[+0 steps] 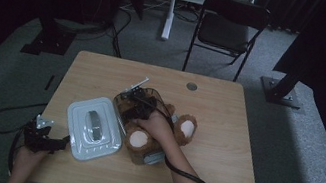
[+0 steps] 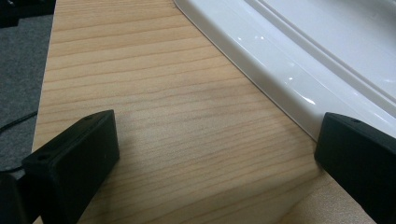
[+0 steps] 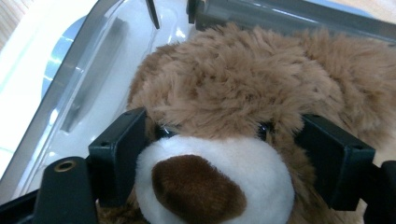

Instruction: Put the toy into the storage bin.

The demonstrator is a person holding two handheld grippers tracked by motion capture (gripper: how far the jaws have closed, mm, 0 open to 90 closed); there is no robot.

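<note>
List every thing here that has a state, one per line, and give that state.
Clear container: open, lid off.
White lid: flat on the table, beside the container.
Teddy bear: partly in the container, feet sticking out.
Right gripper: jaws wide, clasping the bear's head.
Left gripper: open, empty, beside the lid.
Folding chair: unfolded, empty.

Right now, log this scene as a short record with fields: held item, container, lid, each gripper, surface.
held item: brown teddy bear, its head between the right gripper's jaws
container: clear plastic bin, bear partly inside, feet sticking out toward the person
lid: white lid, flat on the table left of the bin
right gripper: jaws wide, pressed on either side of the bear's face
left gripper: open, nothing between its jaws, low over the table beside the lid's edge
surface: wooden table
</note>
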